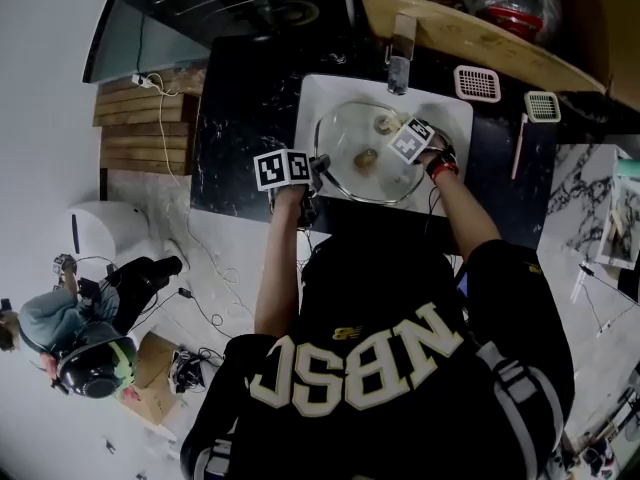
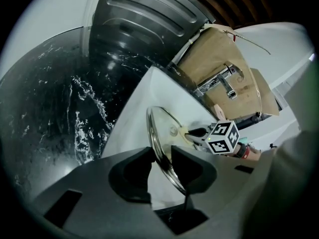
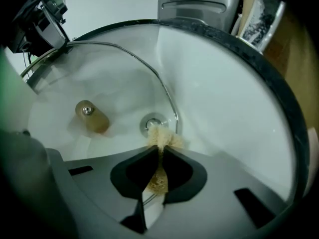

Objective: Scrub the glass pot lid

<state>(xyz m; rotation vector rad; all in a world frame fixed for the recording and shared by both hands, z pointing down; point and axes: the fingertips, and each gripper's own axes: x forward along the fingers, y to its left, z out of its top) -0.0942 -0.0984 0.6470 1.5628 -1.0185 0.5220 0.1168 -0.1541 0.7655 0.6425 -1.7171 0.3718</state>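
Observation:
A round glass pot lid (image 1: 350, 130) with a steel rim and a tan knob (image 1: 366, 158) stands tilted in the white sink (image 1: 318, 93). My left gripper (image 1: 318, 170) is shut on the lid's near-left rim. In the left gripper view the lid (image 2: 158, 133) runs edge-on between the left gripper's (image 2: 162, 159) jaws. My right gripper (image 3: 160, 154) is shut on a tan fibrous scrubber (image 3: 162, 137), which touches the glass near the lid's rim (image 3: 164, 91). The knob (image 3: 92, 116) lies to the scrubber's left. In the head view the right gripper (image 1: 395, 130) is over the lid's far side.
A chrome faucet (image 1: 401, 53) rises behind the sink, which is set in a black marbled counter (image 1: 240, 118). Two small grid strainers (image 1: 477, 83) (image 1: 543, 106) lie on the counter at right. The sink drain (image 3: 152, 123) shows through the glass. A dark ribbed appliance (image 2: 144, 29) stands to the left.

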